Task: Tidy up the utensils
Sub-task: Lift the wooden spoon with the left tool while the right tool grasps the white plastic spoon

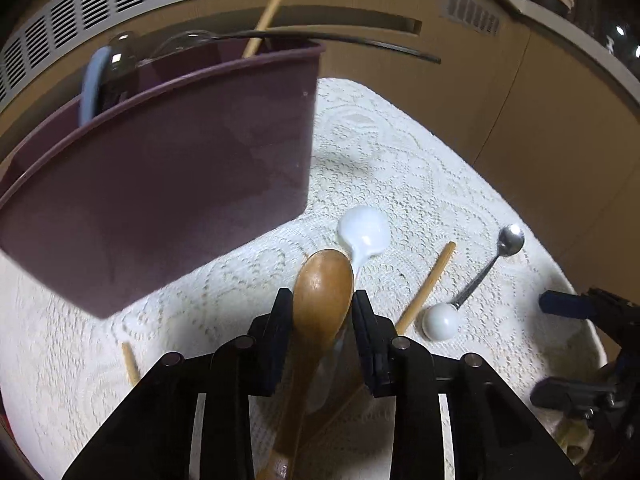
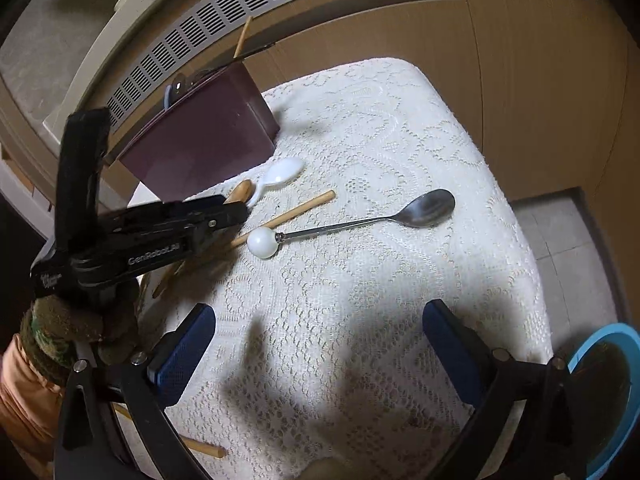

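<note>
My left gripper (image 1: 322, 304) is shut on a brown wooden spoon (image 1: 320, 300), held a little above the white lace tablecloth (image 1: 400, 168); the left gripper also shows in the right wrist view (image 2: 236, 210). A maroon utensil holder (image 1: 160, 184) stands to its left with several utensils and a wooden chopstick (image 1: 266, 18) in it. On the cloth lie a white plastic spoon (image 1: 364, 232), a wooden chopstick (image 1: 428, 284) and a metal spoon with a white ball end (image 2: 360, 222). My right gripper (image 2: 320, 352) is open and empty above the cloth's near side.
Another wooden stick (image 1: 130, 362) lies at the cloth's left edge. A blue-rimmed bowl (image 2: 608, 392) sits low at the right of the table. Wooden cabinet fronts with a vent grille (image 2: 224, 12) stand behind the table.
</note>
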A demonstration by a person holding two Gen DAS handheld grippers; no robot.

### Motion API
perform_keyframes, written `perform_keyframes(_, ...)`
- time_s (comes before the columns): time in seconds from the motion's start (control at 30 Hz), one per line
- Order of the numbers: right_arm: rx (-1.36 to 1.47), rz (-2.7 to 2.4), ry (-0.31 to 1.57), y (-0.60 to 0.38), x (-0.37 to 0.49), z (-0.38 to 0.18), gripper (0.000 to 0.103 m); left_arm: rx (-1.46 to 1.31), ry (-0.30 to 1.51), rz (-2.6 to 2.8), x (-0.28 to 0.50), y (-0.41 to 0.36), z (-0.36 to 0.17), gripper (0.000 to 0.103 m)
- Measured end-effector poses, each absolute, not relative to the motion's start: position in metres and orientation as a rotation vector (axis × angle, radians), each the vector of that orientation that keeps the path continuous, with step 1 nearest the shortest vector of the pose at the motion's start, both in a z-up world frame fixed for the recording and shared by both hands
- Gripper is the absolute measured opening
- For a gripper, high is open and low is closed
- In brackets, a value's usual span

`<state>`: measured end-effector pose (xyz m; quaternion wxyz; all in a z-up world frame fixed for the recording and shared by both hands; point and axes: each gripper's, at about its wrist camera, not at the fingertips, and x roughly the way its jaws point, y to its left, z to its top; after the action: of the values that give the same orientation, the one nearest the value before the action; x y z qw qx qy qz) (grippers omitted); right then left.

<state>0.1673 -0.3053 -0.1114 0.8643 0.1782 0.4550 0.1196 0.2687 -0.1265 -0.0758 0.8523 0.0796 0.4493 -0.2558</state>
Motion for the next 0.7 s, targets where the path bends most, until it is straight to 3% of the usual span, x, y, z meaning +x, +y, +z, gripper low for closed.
perform_keyframes(0.2,0.201,0.245,0.993,-0.287,0.173,-0.106,0.103,0.038,0.876,-0.524,0.236,-0.072,-0.050,0.031)
perform_keyframes(0.37,0.053,0.147,0.852,-0.265,0.184,-0.077,0.101,-0.042,0.830,-0.443,0.208,-0.012,-0.035,0.031)
perform_keyframes(0.5,0.042,0.124,0.885,-0.242,0.225,-0.071,0.076,-0.110,0.796,-0.358,0.195,0.022,-0.030,0.031)
perform_keyframes(0.7,-0.022,-0.041,0.937,-0.199,0.282,-0.088,0.073,-0.133,0.768,-0.311,0.187,0.042,-0.033,0.031)
